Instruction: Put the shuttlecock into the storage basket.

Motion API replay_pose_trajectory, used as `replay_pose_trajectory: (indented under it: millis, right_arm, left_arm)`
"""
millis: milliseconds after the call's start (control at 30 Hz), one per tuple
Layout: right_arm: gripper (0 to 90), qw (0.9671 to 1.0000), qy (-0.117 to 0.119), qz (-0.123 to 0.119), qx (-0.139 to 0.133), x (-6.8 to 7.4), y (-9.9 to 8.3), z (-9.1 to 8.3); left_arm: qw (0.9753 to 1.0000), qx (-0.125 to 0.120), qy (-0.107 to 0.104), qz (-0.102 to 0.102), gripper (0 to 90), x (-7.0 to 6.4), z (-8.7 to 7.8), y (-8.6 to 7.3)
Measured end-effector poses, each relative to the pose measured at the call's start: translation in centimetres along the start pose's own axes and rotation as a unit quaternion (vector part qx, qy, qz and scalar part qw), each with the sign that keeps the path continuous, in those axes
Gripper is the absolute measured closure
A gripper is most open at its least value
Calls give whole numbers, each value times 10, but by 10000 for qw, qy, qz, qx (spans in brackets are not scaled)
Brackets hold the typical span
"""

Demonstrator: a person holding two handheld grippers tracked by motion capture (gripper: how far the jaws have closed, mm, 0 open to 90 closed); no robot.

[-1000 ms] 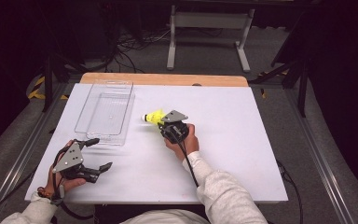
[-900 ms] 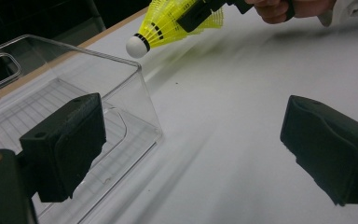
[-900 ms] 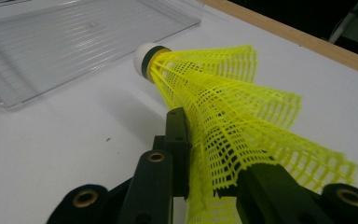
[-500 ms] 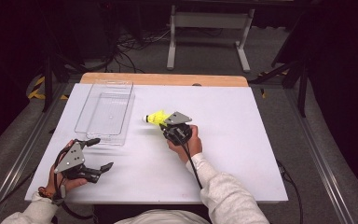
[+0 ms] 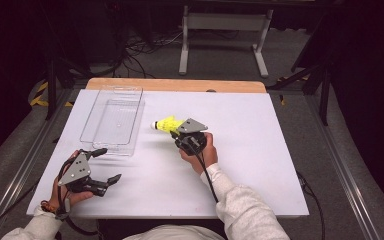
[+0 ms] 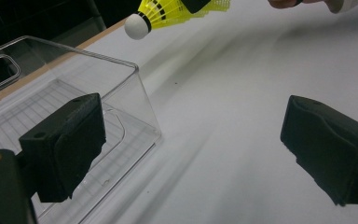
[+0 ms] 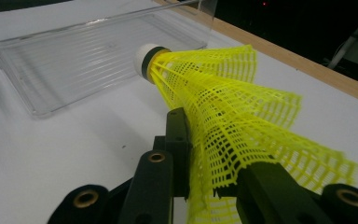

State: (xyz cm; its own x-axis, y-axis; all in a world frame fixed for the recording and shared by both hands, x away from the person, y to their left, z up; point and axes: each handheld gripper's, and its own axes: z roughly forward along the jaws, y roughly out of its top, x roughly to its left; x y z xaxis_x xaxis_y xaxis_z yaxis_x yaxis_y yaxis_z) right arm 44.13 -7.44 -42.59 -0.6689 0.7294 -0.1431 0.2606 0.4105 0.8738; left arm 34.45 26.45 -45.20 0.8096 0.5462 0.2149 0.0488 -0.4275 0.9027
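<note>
Yellow mesh shuttlecock (image 7: 223, 116) clamped in right gripper (image 7: 205, 186); left gripper (image 6: 191, 144) gapes apart.

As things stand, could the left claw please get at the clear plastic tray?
Probably yes: the left claw is open, the clear plastic tray lies just ahead with bare table between, and its near corner shows between the jaws.
</note>
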Motion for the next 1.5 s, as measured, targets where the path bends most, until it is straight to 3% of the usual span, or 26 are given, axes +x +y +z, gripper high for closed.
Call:
replay_pose_trajectory:
  millis: [1500]
  right_arm:
    - [804,9993,97,-110,-341,5,29,-10]
  left_arm:
    - [10000,1,-9,-24,74,1,0,0]
